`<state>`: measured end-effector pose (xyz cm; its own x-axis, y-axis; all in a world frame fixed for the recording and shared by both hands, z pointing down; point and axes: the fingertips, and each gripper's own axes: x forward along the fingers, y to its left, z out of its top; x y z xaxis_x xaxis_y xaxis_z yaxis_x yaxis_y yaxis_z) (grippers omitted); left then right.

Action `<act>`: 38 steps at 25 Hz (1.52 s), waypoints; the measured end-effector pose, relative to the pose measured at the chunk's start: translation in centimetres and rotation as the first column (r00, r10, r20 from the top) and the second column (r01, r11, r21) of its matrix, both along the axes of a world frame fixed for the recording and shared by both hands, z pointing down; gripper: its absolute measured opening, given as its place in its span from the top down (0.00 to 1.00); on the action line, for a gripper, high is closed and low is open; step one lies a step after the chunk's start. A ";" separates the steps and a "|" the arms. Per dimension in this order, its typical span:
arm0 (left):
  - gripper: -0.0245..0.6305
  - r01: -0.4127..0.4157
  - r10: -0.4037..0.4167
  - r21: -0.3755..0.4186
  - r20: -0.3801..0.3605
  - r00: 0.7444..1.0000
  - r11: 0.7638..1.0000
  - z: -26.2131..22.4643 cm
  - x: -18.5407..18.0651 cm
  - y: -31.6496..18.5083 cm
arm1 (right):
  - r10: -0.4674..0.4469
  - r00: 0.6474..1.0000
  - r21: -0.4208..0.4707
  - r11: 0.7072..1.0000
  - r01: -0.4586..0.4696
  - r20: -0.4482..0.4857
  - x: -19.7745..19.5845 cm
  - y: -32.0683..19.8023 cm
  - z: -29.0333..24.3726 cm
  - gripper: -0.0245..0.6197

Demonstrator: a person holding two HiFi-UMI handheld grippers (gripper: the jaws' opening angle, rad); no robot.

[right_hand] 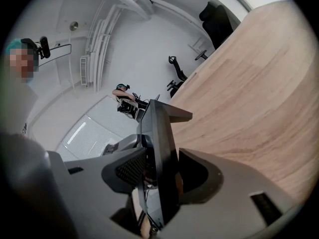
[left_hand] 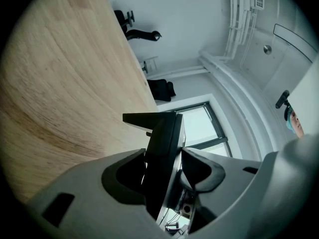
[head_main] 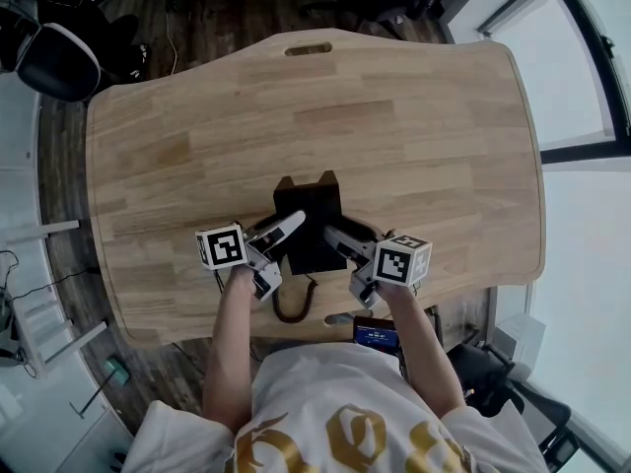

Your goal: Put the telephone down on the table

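Note:
A black telephone is carried between my two grippers, over the near part of the wooden table. Its coiled cord hangs down past the table's front edge. My left gripper is shut on the telephone's left edge, my right gripper on its right edge. In the left gripper view the telephone stands edge-on between the grey fingers of the left gripper. The right gripper view shows the same for the telephone in the right gripper. Whether its base touches the wood is hidden.
The table has a slot at its far edge. A black and white office chair stands off the far left corner. A small device with a blue screen sits at the person's waist. Large windows run along the right.

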<state>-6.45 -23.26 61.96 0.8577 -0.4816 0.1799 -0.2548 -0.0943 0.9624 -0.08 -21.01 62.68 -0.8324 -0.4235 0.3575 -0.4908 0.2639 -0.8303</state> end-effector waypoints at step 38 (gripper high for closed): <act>0.63 0.015 -0.013 -0.012 0.121 0.993 1.000 2.4 0.1 -0.4 | -0.072 0.996 -0.025 0.997 0.071 -0.051 -0.1 -0.2 2.7 0.65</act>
<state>-6.38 -23.66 64.37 0.8225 -0.4904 0.2881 -0.3704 -0.0774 0.9256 -0.13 -21.20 65.36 -0.8401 -0.3547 0.4103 -0.5142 0.2803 -0.8106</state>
